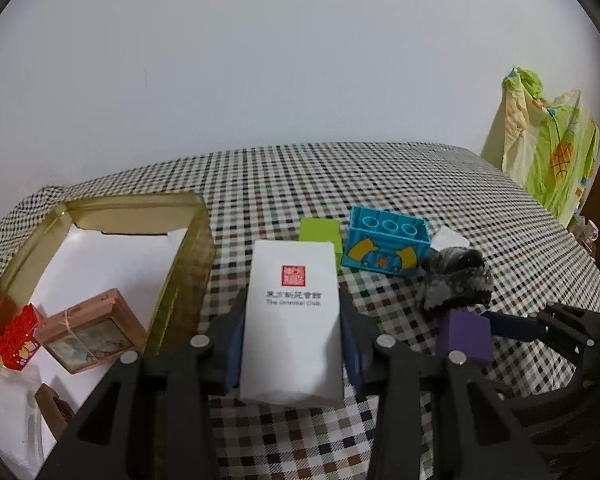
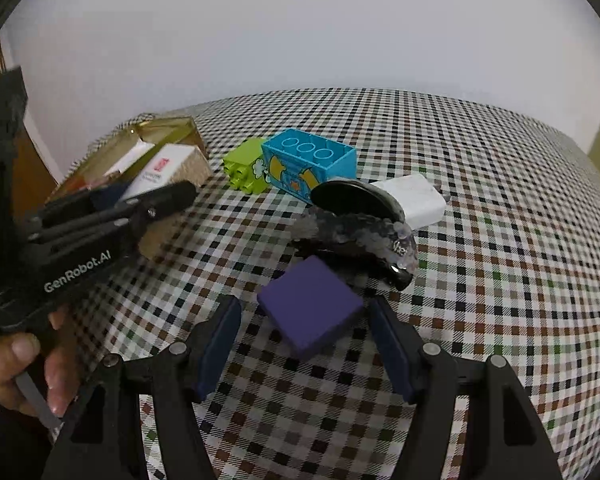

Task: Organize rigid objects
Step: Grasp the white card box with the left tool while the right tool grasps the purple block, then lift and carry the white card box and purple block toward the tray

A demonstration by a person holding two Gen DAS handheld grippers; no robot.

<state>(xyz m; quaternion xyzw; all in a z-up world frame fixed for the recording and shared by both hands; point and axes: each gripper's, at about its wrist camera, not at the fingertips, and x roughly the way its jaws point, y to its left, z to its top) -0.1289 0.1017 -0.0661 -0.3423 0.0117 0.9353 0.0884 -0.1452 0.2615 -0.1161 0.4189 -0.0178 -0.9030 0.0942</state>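
Note:
My left gripper (image 1: 292, 312) is shut on a white box with a red seal (image 1: 294, 320), held just above the checkered cloth, right of the gold tin (image 1: 188, 264). The box also shows in the right wrist view (image 2: 160, 172). My right gripper (image 2: 304, 320) is open, its fingers on either side of a purple block (image 2: 310, 308) that lies on the cloth. The purple block (image 1: 466, 338) shows in the left wrist view too. A blue brick (image 2: 308, 164), a green brick (image 2: 246, 164), a white block (image 2: 416, 200) and a grey fuzzy object (image 2: 360, 232) lie beyond it.
The gold tin holds a pink framed box (image 1: 92, 330), a red patterned cube (image 1: 18, 338) and a brown item (image 1: 54, 408). A green and yellow bag (image 1: 548, 148) stands at the table's far right. A wall lies behind the table.

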